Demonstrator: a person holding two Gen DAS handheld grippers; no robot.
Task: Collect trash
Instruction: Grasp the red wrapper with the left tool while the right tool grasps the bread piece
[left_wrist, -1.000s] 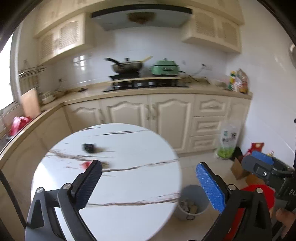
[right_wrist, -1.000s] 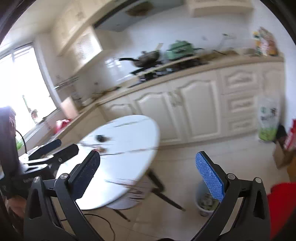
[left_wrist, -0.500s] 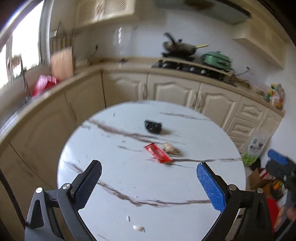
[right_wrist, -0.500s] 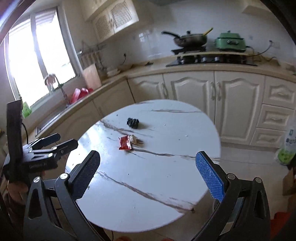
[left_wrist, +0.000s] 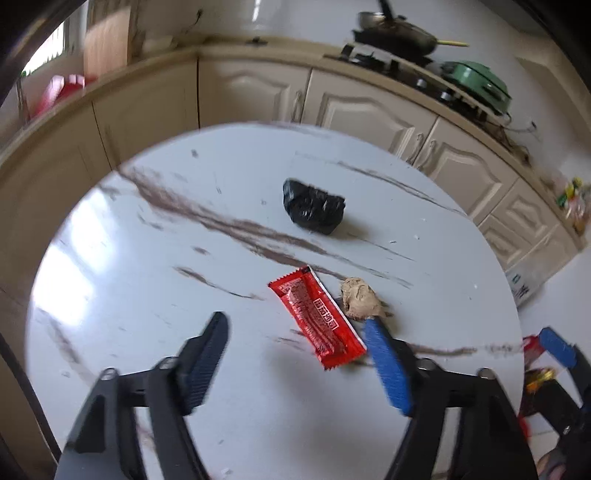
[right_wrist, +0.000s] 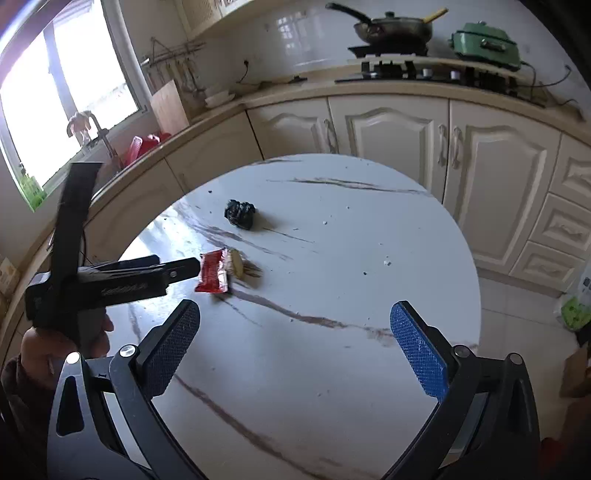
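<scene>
The left gripper (left_wrist: 295, 354) is closing its jaws around the red wrapper (left_wrist: 317, 317) on the tabletop (left_wrist: 147, 258), not yet touching. The right gripper (right_wrist: 295, 347) is hanging wide apart, empty, near the wrapper.

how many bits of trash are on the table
3. A black crumpled bag near the middle, a red wrapper nearer the grippers, and a tan paper wad right beside the wrapper. Small crumbs aside, none looks hidden.

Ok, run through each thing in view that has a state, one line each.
left gripper: jaws part open, just been closing, nothing between them.
right gripper: open, empty.
red wrapper: flat on the table, untouched.
brown paper wad: crumpled, beside the wrapper.
black bag: scrunched, lying apart.
</scene>
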